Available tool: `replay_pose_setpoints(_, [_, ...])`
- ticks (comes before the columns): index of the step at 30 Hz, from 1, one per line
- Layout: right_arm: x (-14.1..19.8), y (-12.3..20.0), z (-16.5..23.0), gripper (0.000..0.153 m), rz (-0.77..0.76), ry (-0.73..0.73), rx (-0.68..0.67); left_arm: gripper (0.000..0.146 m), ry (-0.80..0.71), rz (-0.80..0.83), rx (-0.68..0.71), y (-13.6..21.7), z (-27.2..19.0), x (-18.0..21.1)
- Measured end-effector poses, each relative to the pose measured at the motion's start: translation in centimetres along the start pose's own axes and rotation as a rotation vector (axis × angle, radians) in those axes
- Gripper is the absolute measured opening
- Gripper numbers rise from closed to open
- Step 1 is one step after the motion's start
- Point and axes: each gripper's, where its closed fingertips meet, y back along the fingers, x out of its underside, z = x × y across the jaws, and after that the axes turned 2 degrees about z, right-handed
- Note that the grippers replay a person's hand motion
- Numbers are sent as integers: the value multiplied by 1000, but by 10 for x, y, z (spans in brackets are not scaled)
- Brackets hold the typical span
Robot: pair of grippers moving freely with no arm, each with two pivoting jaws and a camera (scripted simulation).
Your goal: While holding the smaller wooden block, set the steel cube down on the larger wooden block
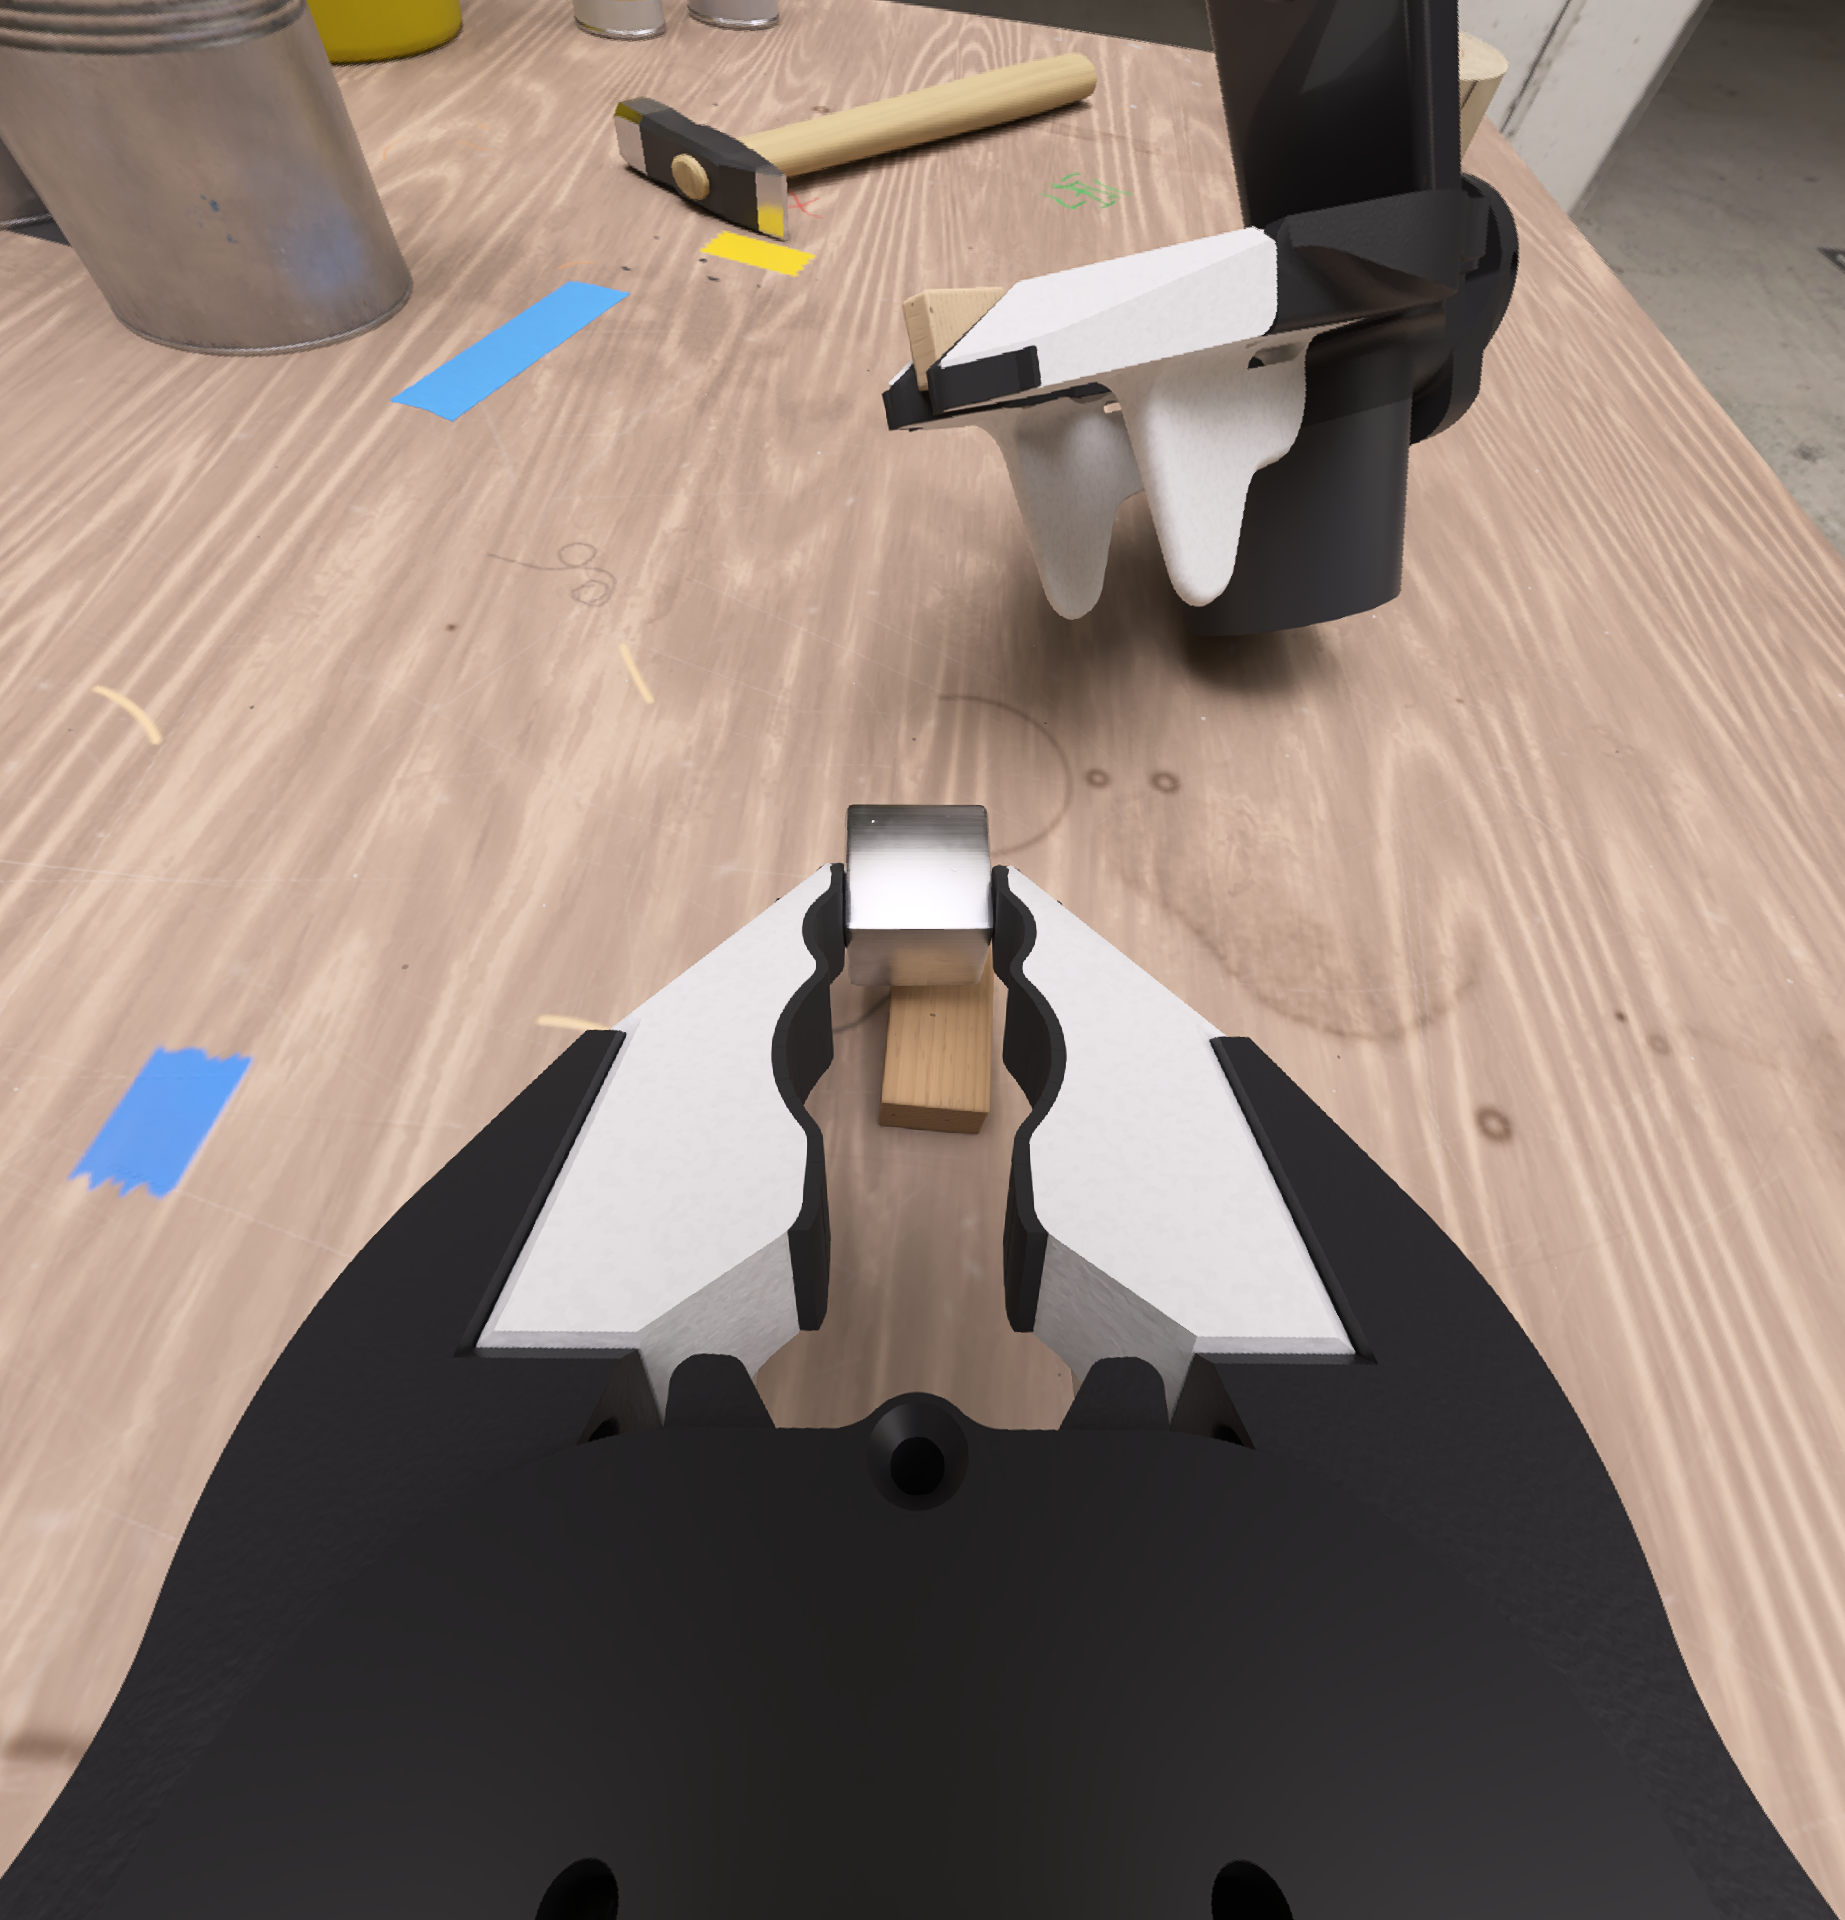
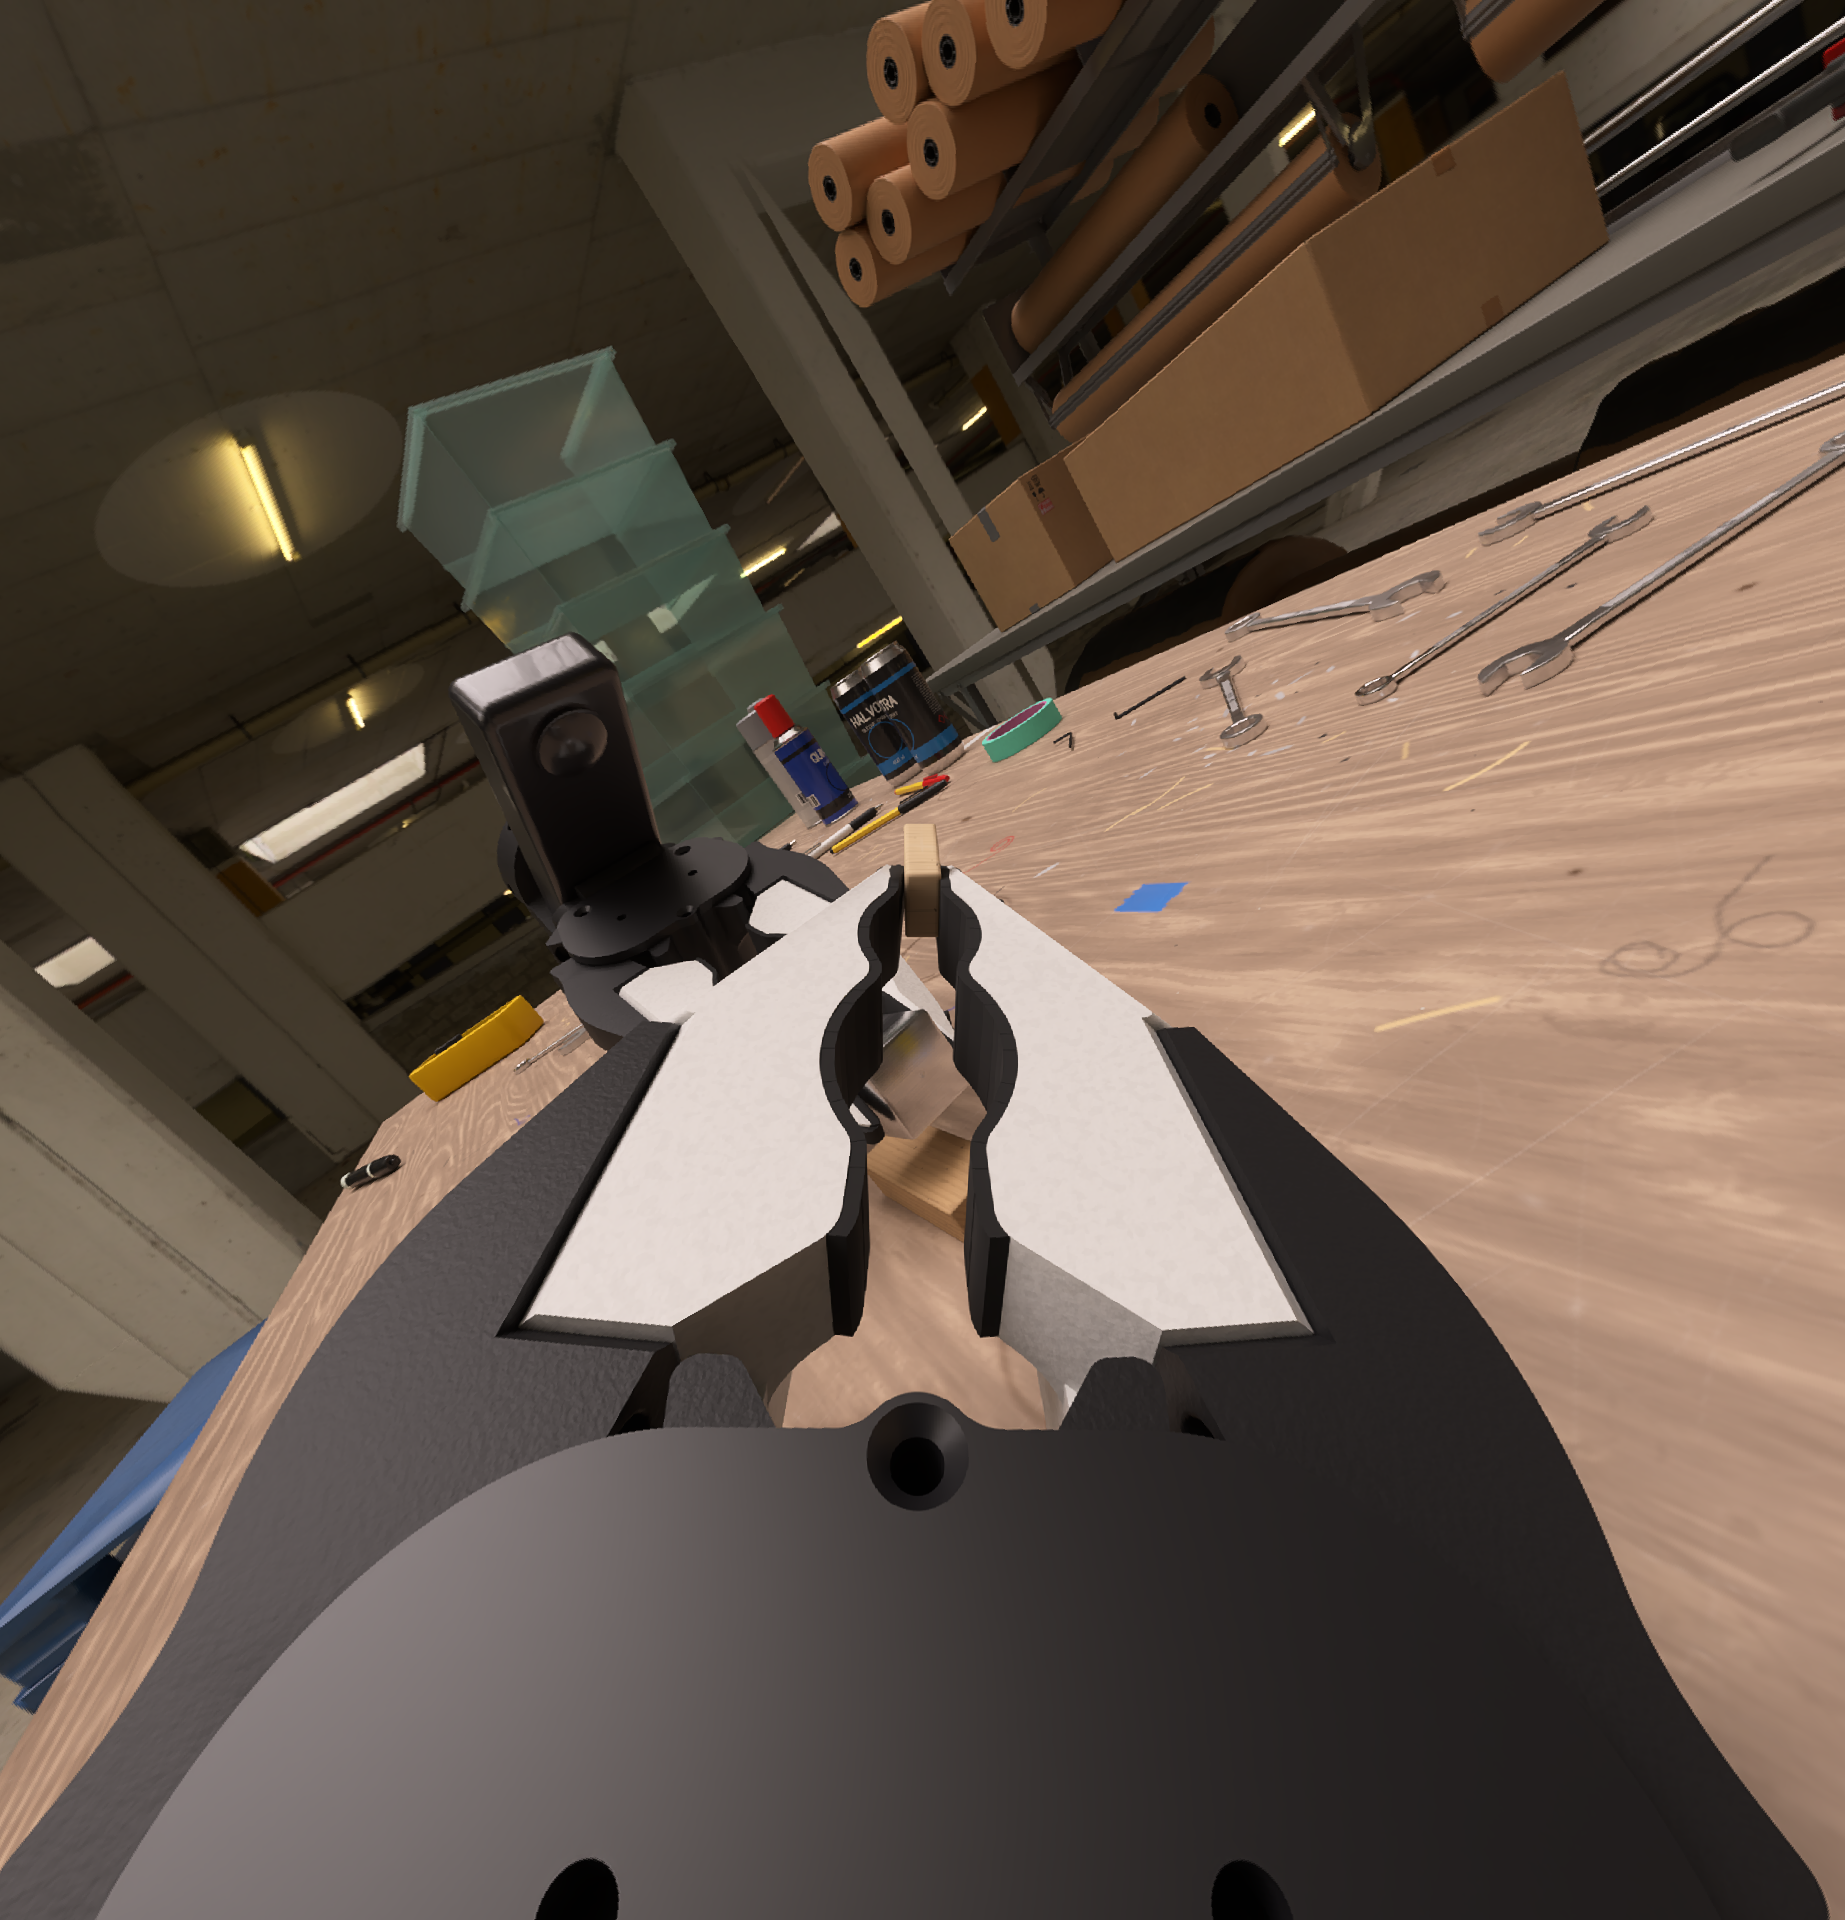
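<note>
Placing step: left gripper (image 1: 918,914) clamped on shiny steel cube (image 1: 916,871) just over larger pale wooden block (image 1: 937,1055) on bench (image 1: 482,831), right gripper (image 2: 923,902) pinching smaller wooden block (image 2: 920,878) aloft nearby; next, prob. lower square, then release.

Between our left gripper's (image 1: 918,914) matt black ribbed pads sits a brushed, glossy steel cube (image 1: 916,883), mirror-bright on its top face. Just below those fingertips lies a pale, matt larger wooden block (image 1: 937,1055) with fine straight grain. Our white finger shells (image 1: 689,1122) look chalky and faintly rough, set in textured black plastic. The tabletop (image 1: 378,831) beneath the fingers is worn plywood with wavy grain and dull stains. At our right gripper's (image 2: 920,894) tips we see a small, smooth, light smaller wooden block (image 2: 920,878); beyond them lie polished chrome spanners (image 2: 1520,623).
</note>
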Motion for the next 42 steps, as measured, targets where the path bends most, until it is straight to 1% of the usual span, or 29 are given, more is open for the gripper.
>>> replay_pose_setpoints(42, [0, 0, 0, 5, -2, -2, -3, 28, 2, 13, -2, 0, 0, 1])
